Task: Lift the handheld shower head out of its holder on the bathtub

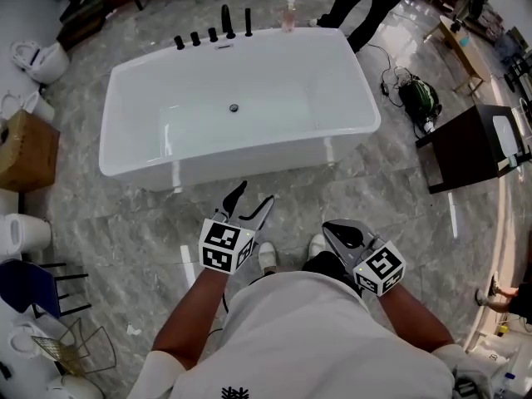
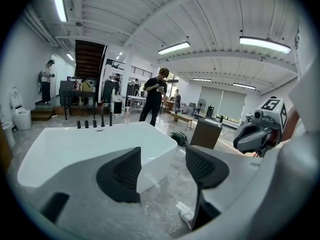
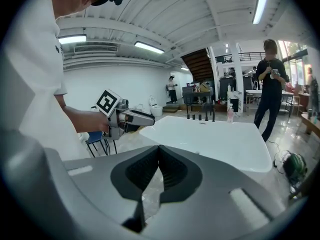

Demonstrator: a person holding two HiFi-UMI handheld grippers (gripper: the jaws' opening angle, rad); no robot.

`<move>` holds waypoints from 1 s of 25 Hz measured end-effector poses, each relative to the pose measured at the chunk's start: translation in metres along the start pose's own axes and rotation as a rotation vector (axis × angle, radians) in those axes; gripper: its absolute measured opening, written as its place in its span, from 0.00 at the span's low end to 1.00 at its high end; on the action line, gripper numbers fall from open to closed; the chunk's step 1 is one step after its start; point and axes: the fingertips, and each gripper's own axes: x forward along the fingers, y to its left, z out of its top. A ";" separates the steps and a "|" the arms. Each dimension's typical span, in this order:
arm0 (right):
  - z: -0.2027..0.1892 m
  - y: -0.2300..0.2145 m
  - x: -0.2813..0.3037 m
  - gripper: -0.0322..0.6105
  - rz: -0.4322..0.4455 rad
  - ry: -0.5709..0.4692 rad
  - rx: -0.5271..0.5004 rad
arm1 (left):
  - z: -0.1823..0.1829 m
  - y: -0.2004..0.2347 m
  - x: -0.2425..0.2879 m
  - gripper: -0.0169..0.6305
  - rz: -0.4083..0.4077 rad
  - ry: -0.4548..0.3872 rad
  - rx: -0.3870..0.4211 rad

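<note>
Your left gripper had its jaws wide apart and your right gripper had them pressed together, both just short of the white bathtub. Across it, on the far rim, stood the handheld shower head, probably the tallest black fixture. A pump bottle stood to its right. Grey marble floor surrounded the tub, and a drain showed in its bottom.

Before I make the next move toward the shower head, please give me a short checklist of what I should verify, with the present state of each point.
1. Left gripper open and empty: ok, jaws apart, nothing between them.
2. Right gripper open: not ok, jaws together, nothing held.
3. Grippers close to the black fittings: not ok, both are at the near side of the bathtub, while the fittings stand on its far rim.
4. Which fitting to lift: cannot tell, they show too small.
5. Room beside the fittings: ok, though a pump bottle stands to their right, apart from them.
</note>
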 end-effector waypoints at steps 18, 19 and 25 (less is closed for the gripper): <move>0.052 -0.245 0.019 0.07 0.174 0.025 -0.050 | 0.103 0.019 0.203 0.45 0.176 0.017 -0.058; 0.053 -0.258 0.018 0.07 0.177 0.028 -0.045 | 0.109 0.020 0.214 0.45 0.186 0.015 -0.060; 0.049 -0.324 0.026 0.07 0.201 0.075 -0.014 | 0.133 0.032 0.275 0.45 0.216 0.028 -0.064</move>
